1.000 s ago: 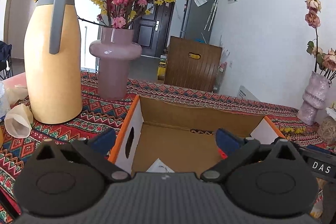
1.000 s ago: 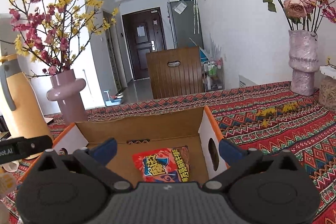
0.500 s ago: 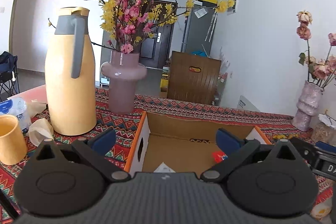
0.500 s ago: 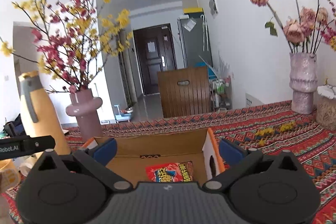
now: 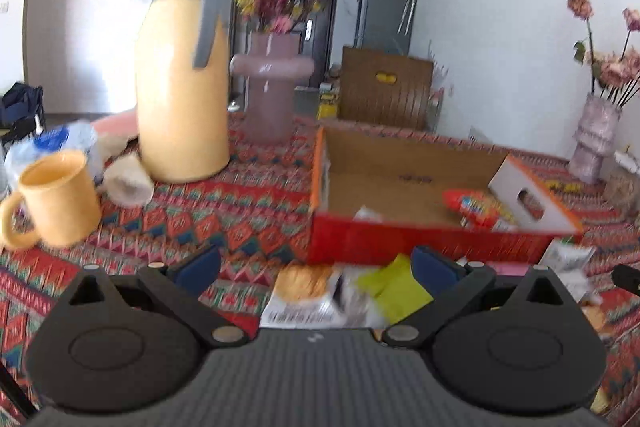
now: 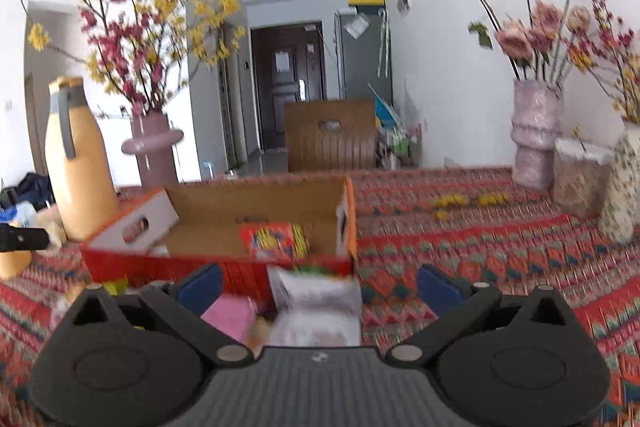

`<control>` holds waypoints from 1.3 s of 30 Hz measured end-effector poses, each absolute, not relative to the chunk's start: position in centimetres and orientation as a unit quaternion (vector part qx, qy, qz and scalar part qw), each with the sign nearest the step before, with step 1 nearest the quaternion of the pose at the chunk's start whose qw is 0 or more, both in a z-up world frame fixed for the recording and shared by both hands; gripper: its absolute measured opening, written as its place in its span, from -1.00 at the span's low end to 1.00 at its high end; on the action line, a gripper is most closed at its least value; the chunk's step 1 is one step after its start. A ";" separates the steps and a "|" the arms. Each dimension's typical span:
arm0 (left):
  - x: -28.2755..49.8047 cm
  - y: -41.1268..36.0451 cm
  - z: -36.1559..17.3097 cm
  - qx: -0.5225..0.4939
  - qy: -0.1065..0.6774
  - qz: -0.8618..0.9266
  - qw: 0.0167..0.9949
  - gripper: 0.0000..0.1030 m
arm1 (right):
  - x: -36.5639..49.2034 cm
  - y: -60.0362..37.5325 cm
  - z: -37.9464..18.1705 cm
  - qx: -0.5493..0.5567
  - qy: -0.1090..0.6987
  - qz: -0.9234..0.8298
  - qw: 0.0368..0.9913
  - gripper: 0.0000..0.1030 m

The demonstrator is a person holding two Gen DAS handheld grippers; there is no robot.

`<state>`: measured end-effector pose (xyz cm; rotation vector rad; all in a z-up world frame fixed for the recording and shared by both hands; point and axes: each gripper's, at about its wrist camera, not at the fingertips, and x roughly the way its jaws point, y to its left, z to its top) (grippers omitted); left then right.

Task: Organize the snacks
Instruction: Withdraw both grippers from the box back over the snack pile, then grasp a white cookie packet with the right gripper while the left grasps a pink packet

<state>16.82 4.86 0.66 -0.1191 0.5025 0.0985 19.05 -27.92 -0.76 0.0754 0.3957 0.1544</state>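
An orange-and-red cardboard box (image 5: pixel 432 239) (image 6: pixel 224 263) stands open on the patterned cloth, with a red snack packet (image 5: pixel 474 209) (image 6: pixel 276 239) lying inside. My left gripper (image 5: pixel 316 267) is open and empty, pulled back in front of the box over a white packet with a bread picture (image 5: pixel 304 295) and a yellow-green packet (image 5: pixel 394 289). My right gripper (image 6: pixel 318 285) is open too, above a white packet (image 6: pixel 316 307) and a pink packet (image 6: pixel 230 315) lying before the box. The image is blurred.
Left of the box stand a tall yellow thermos jug (image 5: pixel 182 87), a yellow mug (image 5: pixel 60 199), a mauve flower vase (image 5: pixel 272 87) and crumpled tissue (image 5: pixel 128 181). At the right are a pale vase with dried roses (image 6: pixel 534 135), a jar (image 6: pixel 580 175) and more packets (image 5: pixel 566 259).
Both grippers have drawn back from over the box toward the table's near side. The loose packets in front of the box have come into view, and the mug at the left.
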 end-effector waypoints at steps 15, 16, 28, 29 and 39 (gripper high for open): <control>16.6 5.5 -2.9 -0.065 0.271 0.049 0.959 1.00 | 21.4 -28.0 -6.0 0.040 0.343 0.059 0.936 1.00; 16.6 5.6 -3.0 -0.069 0.271 0.050 0.959 1.00 | 21.7 -27.8 -6.2 0.035 0.351 0.059 0.934 1.00; 16.6 6.3 -3.1 -0.090 0.273 0.050 0.957 1.00 | 23.1 -27.0 -6.5 0.004 0.373 0.047 0.927 1.00; 16.6 6.3 -3.1 -0.090 0.273 0.050 0.956 1.00 | 23.2 -27.0 -6.5 0.004 0.374 0.048 0.926 1.00; 16.5 6.3 -3.1 -0.092 0.273 0.052 0.956 1.00 | 21.2 -28.3 -6.0 0.036 0.338 0.044 0.939 0.09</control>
